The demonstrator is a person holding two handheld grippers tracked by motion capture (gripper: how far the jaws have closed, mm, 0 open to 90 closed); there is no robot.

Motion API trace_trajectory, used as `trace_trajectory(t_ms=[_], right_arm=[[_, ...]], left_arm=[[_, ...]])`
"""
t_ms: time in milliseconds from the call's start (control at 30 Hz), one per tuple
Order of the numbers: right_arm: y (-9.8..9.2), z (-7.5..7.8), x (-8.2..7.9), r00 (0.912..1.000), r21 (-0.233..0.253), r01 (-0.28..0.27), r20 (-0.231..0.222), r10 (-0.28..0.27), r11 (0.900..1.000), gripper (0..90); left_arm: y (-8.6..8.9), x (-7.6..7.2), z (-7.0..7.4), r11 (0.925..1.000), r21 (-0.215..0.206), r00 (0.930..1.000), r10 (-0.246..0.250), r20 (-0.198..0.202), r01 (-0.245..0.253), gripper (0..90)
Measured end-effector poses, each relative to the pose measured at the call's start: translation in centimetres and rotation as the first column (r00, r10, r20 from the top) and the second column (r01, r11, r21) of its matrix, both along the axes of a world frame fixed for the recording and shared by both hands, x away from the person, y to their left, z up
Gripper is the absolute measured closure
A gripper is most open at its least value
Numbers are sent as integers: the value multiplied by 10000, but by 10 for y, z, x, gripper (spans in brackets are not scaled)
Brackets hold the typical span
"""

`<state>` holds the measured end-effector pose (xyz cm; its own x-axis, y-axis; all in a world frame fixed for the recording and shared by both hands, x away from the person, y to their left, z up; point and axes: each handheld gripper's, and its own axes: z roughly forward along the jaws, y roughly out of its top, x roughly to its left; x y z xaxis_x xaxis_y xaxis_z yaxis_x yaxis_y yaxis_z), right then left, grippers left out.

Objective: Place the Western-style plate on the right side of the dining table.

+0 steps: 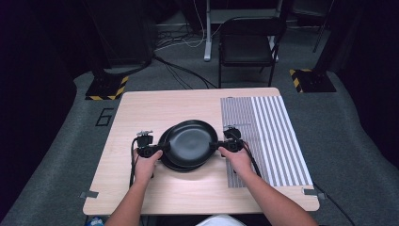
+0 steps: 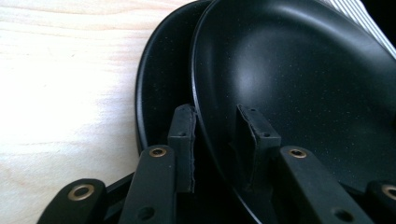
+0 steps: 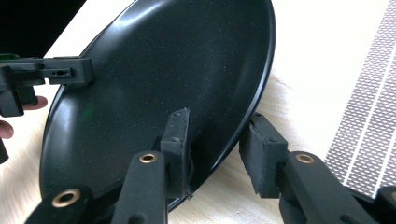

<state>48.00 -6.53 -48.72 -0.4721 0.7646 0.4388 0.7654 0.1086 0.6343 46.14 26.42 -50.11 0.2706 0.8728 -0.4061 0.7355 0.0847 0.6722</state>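
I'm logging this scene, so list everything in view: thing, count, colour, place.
Plates: two, black, mid-table; upper plate gripped at both rims, lower plate beneath it, offset to the left.
Table: one, light wood, centre of the room.
Striped mat: one, grey and white, right part of the table.
Folding chair: one, black, beyond the far edge of the table.
Hazard-striped bases: two, black and yellow, on the floor at far left and far right.
Cables: several, black and white, on the floor behind the table.
Left gripper: one, black, jaws astride the upper plate's left rim.
Right gripper: one, black, jaws astride its right rim.
Forearms: two, entering from the bottom edge.
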Motion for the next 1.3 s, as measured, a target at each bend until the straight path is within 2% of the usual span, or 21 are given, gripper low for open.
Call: trace_trajectory(t_ms=[200,400,500,733,900,967,1300], right_arm=[[0,-1,2,10000,-43,-54,58,54,10000,636],[-2,0,0,10000,241,-44,-80,46,9997,595],[-2,-2,-5,10000,235,-50,-14,50,9997,593],[-2,-2,-19,9999,435,-115,-100,119,9990,581],[-2,-3,-23,9998,583,-98,-153,107,9983,574],[-2,-3,-25,9994,703,-37,-333,60,9975,573],[-1,-4,-30,9989,874,39,-466,2,9962,569]], left_arm=[[0,0,0,10000,-22,10000,-27,32,27,677],[1,0,-1,9993,-350,9999,-119,45,120,620],[2,0,-1,9986,-523,10000,-66,9,67,599],[4,-1,-4,9967,-779,9997,230,38,-226,654],[3,-2,-3,9978,-616,9997,237,82,-232,655],[3,-2,-4,9975,-661,9997,240,95,-233,656],[2,-3,-5,9977,-626,9994,262,231,-247,655]])
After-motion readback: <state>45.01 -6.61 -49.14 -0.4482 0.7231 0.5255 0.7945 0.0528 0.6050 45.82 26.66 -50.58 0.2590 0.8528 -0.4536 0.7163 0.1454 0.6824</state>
